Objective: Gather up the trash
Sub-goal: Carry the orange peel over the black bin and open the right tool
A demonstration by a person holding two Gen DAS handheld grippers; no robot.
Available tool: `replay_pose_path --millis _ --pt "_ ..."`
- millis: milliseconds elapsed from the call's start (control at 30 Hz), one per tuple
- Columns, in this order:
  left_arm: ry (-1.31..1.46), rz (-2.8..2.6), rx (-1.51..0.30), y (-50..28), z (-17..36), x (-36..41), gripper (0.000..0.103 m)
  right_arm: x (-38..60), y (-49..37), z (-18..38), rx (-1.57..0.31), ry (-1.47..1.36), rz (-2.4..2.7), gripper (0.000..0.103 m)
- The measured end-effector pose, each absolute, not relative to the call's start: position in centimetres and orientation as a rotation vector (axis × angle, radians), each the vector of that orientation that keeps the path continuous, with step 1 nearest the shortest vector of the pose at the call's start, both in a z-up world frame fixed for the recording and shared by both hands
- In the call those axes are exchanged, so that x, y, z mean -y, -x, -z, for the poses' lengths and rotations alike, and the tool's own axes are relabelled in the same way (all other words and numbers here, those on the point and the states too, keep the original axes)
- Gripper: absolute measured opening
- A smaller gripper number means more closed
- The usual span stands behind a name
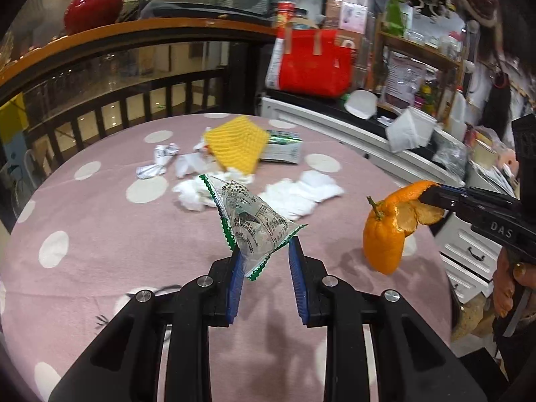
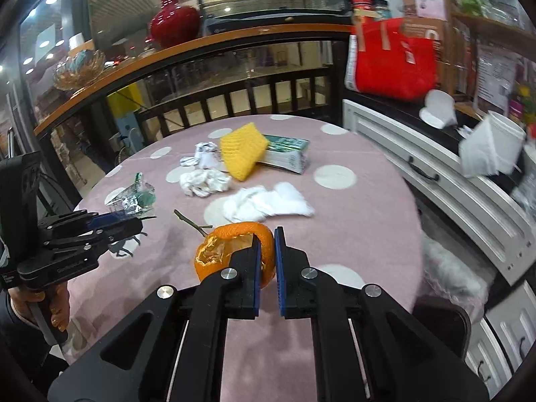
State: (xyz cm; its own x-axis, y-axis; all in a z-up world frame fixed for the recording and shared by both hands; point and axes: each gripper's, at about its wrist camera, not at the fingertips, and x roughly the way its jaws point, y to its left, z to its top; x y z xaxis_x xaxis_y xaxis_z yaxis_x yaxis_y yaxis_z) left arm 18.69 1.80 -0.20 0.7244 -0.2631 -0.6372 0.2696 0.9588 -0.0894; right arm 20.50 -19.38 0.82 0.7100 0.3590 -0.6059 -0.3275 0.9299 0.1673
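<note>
My left gripper (image 1: 264, 251) holds a clear plastic wrapper with green zigzag edges (image 1: 251, 221) above the pink dotted tablecloth (image 1: 100, 234); the jaws stand a little apart with the wrapper caught at the left pad. The wrapper also shows in the right wrist view (image 2: 134, 197). My right gripper (image 2: 267, 238) is shut on an orange peel with a stem (image 2: 231, 251), lifted above the table; the peel also shows in the left wrist view (image 1: 392, 224). On the table lie a yellow foam net (image 1: 236, 140), crumpled white tissues (image 1: 301, 194), foil scraps (image 1: 160, 160) and a green-white carton (image 1: 284, 147).
A white cabinet (image 1: 335, 124) with a red bag (image 1: 315, 63) stands to the right of the table. A dark railing with a wooden top (image 1: 134, 33) and a red vase (image 1: 92, 3) stands behind. A dark chair (image 2: 442, 321) is at the near right.
</note>
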Motion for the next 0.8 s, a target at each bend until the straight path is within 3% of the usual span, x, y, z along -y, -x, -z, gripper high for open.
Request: replay_pose_path --millis 467,800 --pt "-0.071 0.493 -0.685 -16.0 0.2 7.5 0.026 32.5 -14.8 1.4 -0.729 -0.134 -0.073 0.008" --pt "-0.105 0.599 -0.686 -14.7 0.3 12.7 0.026 37.9 -14.4 7.1 -0.891 -0.157 0.059 0.008"
